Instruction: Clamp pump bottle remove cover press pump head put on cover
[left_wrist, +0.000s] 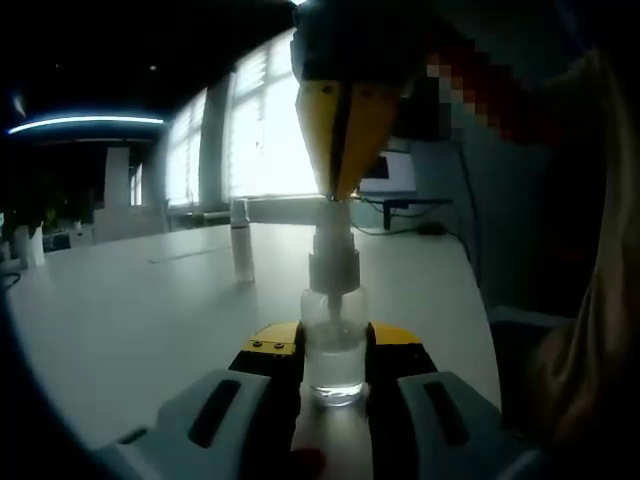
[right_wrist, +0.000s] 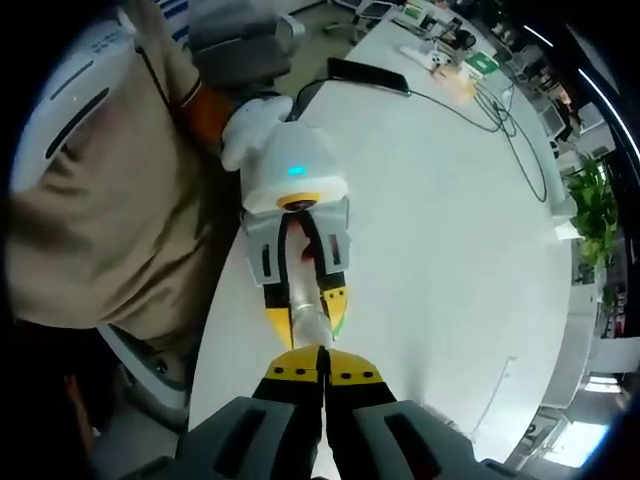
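With the left tool (left_wrist: 335, 385) grasping the clear pump bottle (left_wrist: 334, 350) and the right tool (right_wrist: 322, 372) clenched on its pump head (left_wrist: 333, 262) at 12 o'clock, an off-centre press could tip it on the desk (left_wrist: 140, 310).

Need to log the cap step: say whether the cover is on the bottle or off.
Off. The bottle stands upright in the left gripper with its pump head bare under the right gripper; a clear cover stands apart on the table.

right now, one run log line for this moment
left claw: shut on clear plastic pump bottle | right claw: shut, tips on white pump head | clear cover: upright on white table
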